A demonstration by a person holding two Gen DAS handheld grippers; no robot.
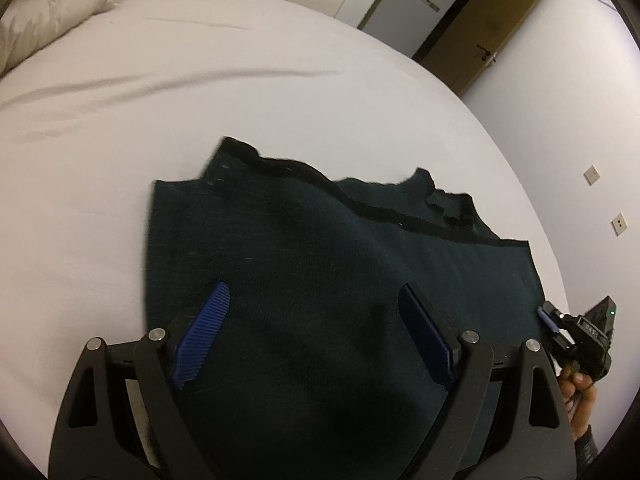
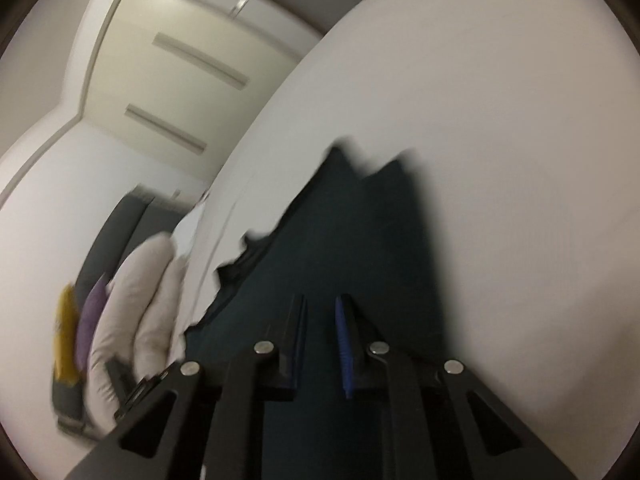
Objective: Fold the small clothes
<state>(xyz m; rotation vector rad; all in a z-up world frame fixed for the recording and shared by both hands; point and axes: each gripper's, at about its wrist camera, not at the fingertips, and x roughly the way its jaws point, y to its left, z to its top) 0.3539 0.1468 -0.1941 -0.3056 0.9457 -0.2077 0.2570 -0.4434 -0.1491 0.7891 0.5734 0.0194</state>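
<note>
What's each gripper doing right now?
Left gripper: open, above the dark teal knit garment.
Right gripper: narrow gap, cannot tell if it's pinching the garment; blurred.

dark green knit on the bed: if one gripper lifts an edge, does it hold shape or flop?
Likely flops: the dark green knit lies limp on the white sheet, its far edge wavy. Probably drapes and sags from one pinch point. The knit texture looks grippy, so slipping seems unlikely.

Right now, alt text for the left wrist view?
A dark green garment lies flat on a white bed, with the left gripper wide open over it. The right gripper sits at the garment's right edge.
</note>
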